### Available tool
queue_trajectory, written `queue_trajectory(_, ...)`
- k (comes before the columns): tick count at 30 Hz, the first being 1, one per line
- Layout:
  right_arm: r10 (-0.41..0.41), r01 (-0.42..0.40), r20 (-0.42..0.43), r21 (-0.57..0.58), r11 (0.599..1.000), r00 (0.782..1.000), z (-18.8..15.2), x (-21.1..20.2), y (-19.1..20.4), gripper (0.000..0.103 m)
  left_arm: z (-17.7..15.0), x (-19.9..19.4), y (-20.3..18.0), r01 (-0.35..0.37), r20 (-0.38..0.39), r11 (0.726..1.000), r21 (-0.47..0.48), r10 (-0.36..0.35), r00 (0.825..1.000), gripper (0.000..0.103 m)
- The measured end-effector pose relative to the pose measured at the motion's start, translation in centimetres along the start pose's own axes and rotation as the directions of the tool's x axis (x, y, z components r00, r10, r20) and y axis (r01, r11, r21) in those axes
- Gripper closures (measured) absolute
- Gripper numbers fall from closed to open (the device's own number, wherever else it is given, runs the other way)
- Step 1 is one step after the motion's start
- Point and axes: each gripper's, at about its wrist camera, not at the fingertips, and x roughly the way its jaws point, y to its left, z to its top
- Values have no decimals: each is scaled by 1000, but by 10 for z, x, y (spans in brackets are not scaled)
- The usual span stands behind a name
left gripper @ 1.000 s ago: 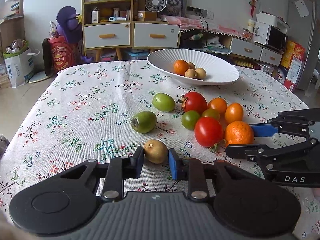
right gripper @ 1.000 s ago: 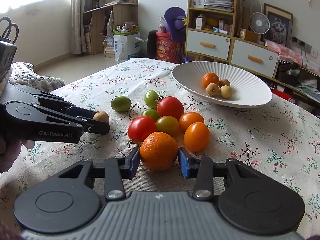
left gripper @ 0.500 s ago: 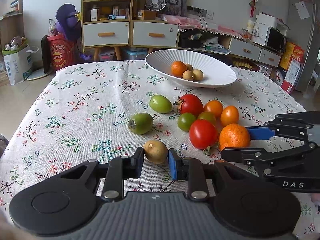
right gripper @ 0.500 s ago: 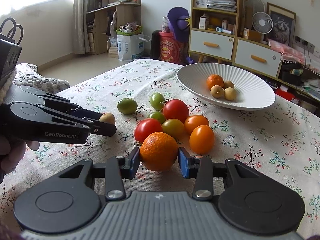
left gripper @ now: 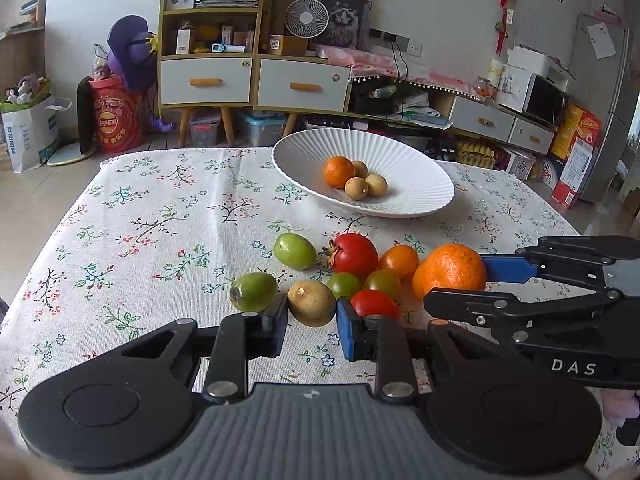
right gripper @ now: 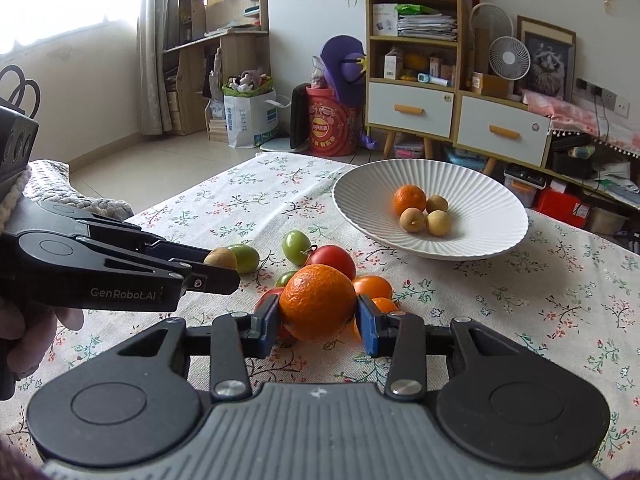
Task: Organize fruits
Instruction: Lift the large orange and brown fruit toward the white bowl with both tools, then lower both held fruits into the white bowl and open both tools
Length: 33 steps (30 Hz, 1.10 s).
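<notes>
Floral cloth covers the surface [left gripper: 160, 216], and the white ribbed bowl [left gripper: 400, 200] at its far side serves as the landmark. From the left wrist view, the left claw [left gripper: 311, 328] is pinched narrow on a small tan fruit [left gripper: 311, 303], which looks raised a little off the cloth, on the near side of the bowl and slightly left of its centre. The bowl already holds one orange [left gripper: 338, 171] and three tan fruits [left gripper: 357, 188]. Between bowl and claw lie two green oval fruits [left gripper: 295, 250], a large red tomato [left gripper: 354, 255], a smaller red tomato [left gripper: 374, 303], two greenish tomatoes [left gripper: 343, 284] and one orange tomato [left gripper: 399, 260]. The right claw [left gripper: 472, 286] enters from the right edge, gripping a big orange [left gripper: 450, 270]. From the right wrist view, that right claw [right gripper: 318, 322] holds the big orange [right gripper: 316, 300] firmly between its blue pads, over the tomato pile; the bowl [right gripper: 492, 236] lies ahead and to the right of it, the bowl's long axis running left to right. Here two orange tomatoes [right gripper: 372, 286] show behind the fruit. The left claw [right gripper: 224, 276] reaches in from the left with the tan fruit [right gripper: 220, 258]. By my judgement the right hand sits nearer the bowl, so its orange has the shorter carry, forward and rightward over the near rim; the left hand must cross past the pile.
</notes>
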Motion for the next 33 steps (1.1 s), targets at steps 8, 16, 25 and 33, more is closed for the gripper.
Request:
queue_trajectory(8, -30, 29, 28, 31, 999, 999, 14, 0, -22, 66, 19, 8, -18, 16, 14, 1000, -4, -16, 1000, 88)
queue_trajectory(16, -67, 65, 33, 74, 995, 997, 29, 8, -53, 66, 44, 25, -33, 35, 23, 999, -7, -35, 999, 88)
queue_trajectory(25, -98, 91, 40, 143, 986, 994, 41, 33, -94, 66, 67, 61, -34, 16, 17, 999, 37, -17, 1000, 88)
queue_trajectory(33, -114, 114, -13, 155, 981, 993, 41, 63, -112, 66, 78, 95, -25, -18, -19, 999, 45, 18, 1000, 88)
